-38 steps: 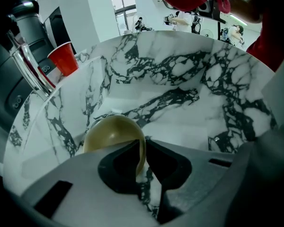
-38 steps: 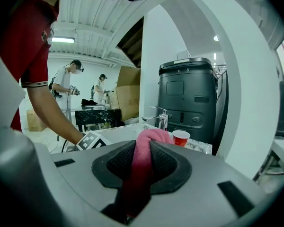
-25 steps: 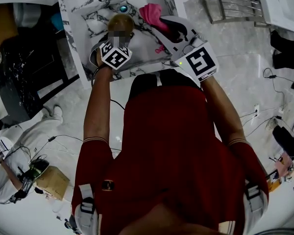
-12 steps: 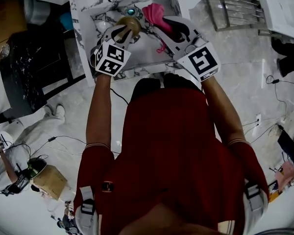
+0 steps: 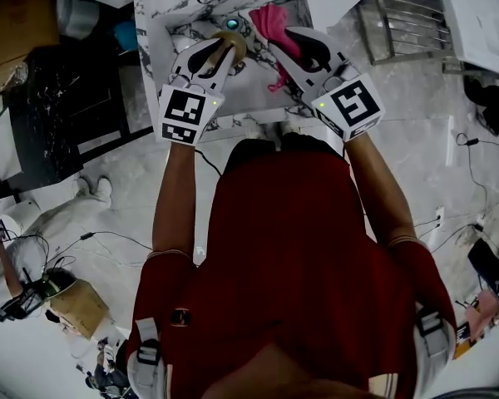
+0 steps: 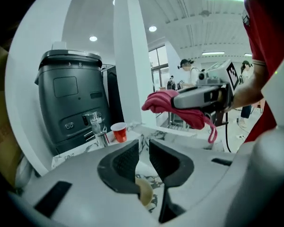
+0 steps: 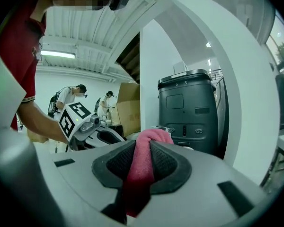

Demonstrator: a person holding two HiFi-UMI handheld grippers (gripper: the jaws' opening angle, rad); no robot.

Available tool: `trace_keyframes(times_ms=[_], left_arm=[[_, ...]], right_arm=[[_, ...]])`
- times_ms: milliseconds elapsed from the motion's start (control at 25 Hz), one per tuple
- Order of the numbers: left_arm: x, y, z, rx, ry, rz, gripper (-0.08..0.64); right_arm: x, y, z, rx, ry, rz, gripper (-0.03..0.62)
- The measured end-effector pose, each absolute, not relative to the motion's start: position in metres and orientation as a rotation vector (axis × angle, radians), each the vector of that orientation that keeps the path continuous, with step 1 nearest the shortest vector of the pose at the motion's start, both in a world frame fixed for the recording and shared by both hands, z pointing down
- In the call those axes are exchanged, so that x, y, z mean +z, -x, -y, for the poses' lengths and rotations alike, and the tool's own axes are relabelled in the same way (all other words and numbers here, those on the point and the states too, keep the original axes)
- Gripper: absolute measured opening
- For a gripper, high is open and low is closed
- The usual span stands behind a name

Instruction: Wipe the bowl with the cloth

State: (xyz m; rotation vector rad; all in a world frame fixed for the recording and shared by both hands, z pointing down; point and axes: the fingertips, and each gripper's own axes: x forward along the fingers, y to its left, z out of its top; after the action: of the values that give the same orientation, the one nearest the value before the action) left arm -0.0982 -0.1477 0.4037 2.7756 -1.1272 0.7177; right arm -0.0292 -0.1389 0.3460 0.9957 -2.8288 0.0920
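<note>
A smooth, rounded tan bowl [image 5: 230, 46] is clamped by its rim in the left gripper [image 6: 144, 149]. A soft pink cloth [image 7: 142, 171] is pinched in the right gripper [image 7: 143, 148], just beside the bowl

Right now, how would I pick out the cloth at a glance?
Find the marble sink at the top of the head view. Over its right side, the right claw pinches the cloth. It is the only soft, bright pink thing there; the bowl beside it in the left claw is round and tan.
</note>
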Motion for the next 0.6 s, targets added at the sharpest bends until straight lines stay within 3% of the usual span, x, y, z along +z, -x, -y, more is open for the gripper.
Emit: trace_keyframes(times_ms=[600], left_arm=[[0.303,0.1,0.115,0.143,-2.81,1.272,0.028]], right_arm=[[0.303,0.024,0.109,0.081,-1.02,2.94,0.087]])
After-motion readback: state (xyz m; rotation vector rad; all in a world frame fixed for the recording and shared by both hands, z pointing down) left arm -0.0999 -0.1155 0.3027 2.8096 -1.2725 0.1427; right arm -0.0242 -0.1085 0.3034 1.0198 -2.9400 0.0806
